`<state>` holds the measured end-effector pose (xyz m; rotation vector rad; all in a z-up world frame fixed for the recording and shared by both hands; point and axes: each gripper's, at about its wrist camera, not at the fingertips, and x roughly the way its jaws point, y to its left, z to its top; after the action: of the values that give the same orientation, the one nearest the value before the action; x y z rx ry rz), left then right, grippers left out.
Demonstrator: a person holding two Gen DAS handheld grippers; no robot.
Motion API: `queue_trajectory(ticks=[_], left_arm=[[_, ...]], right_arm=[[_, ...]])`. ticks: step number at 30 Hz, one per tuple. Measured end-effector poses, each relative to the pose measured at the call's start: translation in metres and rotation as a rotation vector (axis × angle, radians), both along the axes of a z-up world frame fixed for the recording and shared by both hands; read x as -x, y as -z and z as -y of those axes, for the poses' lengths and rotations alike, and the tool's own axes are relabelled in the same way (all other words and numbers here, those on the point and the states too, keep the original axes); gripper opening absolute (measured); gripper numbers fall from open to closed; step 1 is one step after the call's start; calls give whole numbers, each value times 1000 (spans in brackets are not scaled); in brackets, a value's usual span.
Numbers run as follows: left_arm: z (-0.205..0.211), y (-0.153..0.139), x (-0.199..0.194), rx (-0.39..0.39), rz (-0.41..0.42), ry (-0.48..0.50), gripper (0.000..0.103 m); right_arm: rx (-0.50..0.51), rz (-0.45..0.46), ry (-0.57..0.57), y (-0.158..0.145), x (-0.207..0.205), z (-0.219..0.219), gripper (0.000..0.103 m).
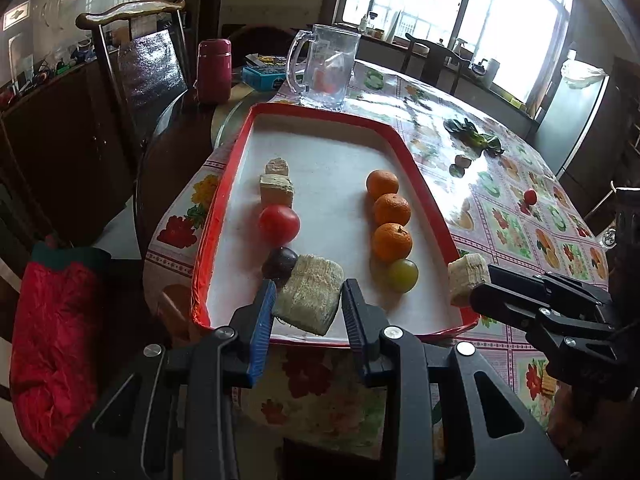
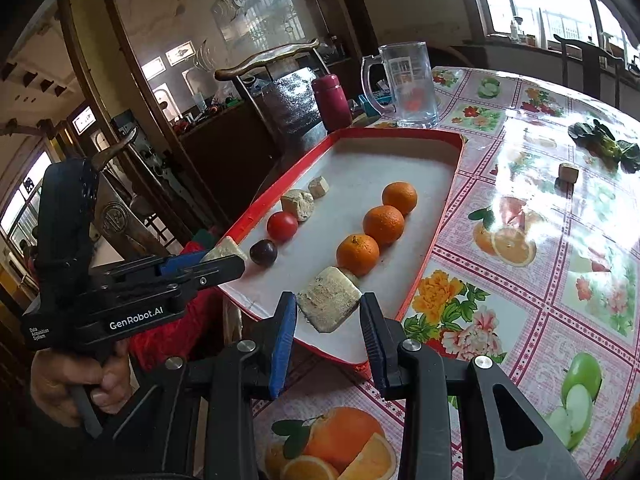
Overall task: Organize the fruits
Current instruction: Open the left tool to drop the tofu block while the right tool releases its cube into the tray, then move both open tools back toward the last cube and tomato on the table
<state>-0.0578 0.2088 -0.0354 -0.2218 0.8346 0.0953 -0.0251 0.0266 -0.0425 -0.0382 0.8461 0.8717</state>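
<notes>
Pale chunks sit clamped in both hand-held grippers [image 1: 308, 300] [image 2: 328, 312].

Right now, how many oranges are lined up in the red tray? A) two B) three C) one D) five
B: three oranges sit in a row on the right side of the tray, with a green grape at the near end of the row.
</notes>
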Motion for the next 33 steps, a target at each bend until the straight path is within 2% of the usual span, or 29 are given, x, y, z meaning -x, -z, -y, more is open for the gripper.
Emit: queue_trajectory(ticks=[15,29,30,31,33], left_arm=[[-4,19,-10,27,-39,17,31],[-2,19,-14,12,-61,14,33],[-2,18,-13,14,-60,12,37],[-1,17,-12,12,-58,6,49],[-1,15,-10,6,-48,-6,59]], right_arm=[[54,-24,-7,20,-12,-16,33],[31,-56,-5,22,-14,-10,37],[27,-58,-5,22,-13,-9,38],[23,-59,-5,22,-13,-9,39],[15,-60,-4,20,-12,-6,41]])
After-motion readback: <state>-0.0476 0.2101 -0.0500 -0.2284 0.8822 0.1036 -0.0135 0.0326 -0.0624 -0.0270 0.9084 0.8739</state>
